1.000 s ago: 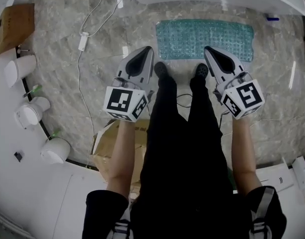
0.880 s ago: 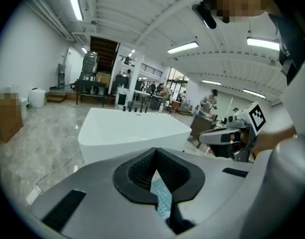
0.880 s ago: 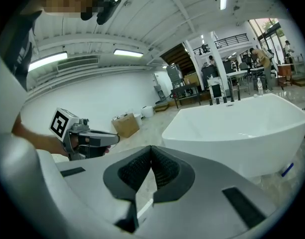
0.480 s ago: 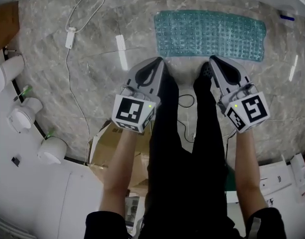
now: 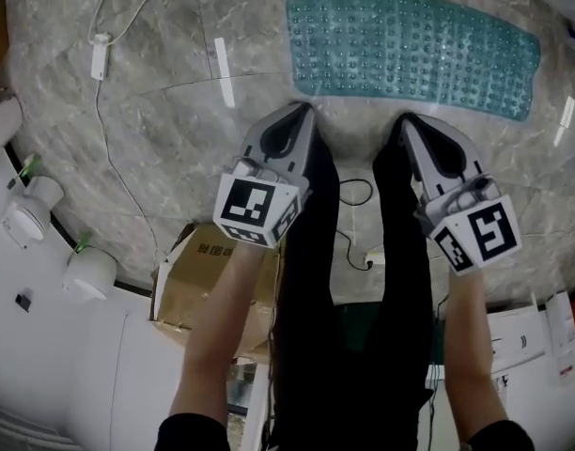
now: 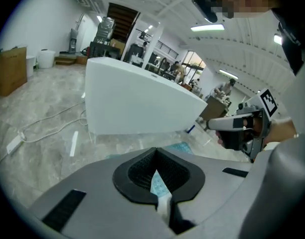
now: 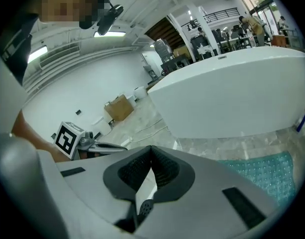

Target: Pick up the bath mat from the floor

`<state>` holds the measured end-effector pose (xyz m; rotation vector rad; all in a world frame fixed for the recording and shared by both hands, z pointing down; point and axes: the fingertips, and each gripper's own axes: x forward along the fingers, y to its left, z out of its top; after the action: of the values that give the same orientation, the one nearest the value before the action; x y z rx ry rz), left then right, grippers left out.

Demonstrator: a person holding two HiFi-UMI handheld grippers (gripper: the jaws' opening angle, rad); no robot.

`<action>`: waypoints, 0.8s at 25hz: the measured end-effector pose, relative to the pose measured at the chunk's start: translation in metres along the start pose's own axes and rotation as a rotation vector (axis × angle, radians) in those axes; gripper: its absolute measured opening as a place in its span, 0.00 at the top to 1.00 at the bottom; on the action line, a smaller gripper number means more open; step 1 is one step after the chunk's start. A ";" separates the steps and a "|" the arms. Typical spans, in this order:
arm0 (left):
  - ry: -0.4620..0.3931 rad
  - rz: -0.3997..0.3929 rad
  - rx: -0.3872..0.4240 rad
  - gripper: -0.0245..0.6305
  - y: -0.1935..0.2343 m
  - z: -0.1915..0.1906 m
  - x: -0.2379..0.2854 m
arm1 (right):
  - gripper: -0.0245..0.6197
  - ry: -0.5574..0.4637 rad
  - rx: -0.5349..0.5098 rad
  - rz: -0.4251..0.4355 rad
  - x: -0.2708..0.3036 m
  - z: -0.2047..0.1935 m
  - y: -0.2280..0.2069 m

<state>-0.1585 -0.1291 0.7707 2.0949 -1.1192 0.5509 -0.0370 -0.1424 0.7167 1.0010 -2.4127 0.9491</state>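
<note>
A teal studded bath mat (image 5: 410,50) lies flat on the grey marble floor, just beyond the person's black shoes. My left gripper (image 5: 299,120) hovers short of the mat's near left corner, jaws shut with nothing in them. My right gripper (image 5: 411,128) hangs short of the mat's near edge, also shut and empty. In the left gripper view the mat (image 6: 180,147) shows past the closed tips of that gripper (image 6: 155,151), below the white bathtub (image 6: 137,101). In the right gripper view the mat (image 7: 264,176) spreads at lower right, beyond the closed gripper (image 7: 151,151).
The bathtub (image 7: 232,93) stands right behind the mat. A white cable with a plug block (image 5: 100,54) trails over the floor at left. A cardboard box (image 5: 208,280) and white cylinders (image 5: 85,271) sit behind the person's legs (image 5: 353,252), along a white wall.
Both grippers have dropped towards the floor and the head camera with them, so the mat looks bigger and closer. The jaws of both stayed shut.
</note>
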 end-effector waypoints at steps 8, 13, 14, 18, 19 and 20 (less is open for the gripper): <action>0.064 0.050 -0.079 0.95 0.065 -0.115 0.101 | 0.94 0.038 0.038 -0.015 0.072 -0.092 -0.056; 0.120 0.085 -0.077 0.95 0.113 -0.175 0.160 | 0.94 0.059 0.072 -0.004 0.110 -0.139 -0.079; 0.130 0.092 -0.067 0.95 0.124 -0.186 0.171 | 0.94 0.061 0.077 -0.002 0.117 -0.146 -0.083; 0.182 0.131 -0.045 0.95 0.167 -0.227 0.210 | 0.94 0.072 0.071 0.017 0.143 -0.169 -0.095; 0.192 0.142 -0.055 0.95 0.175 -0.237 0.217 | 0.94 0.077 0.063 0.024 0.148 -0.175 -0.099; 0.199 0.152 -0.071 0.95 0.183 -0.245 0.225 | 0.94 0.082 0.054 0.030 0.154 -0.180 -0.104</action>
<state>-0.2026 -0.1432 1.1482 1.8593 -1.1696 0.7628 -0.0543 -0.1455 0.9747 0.9279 -2.3521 1.0504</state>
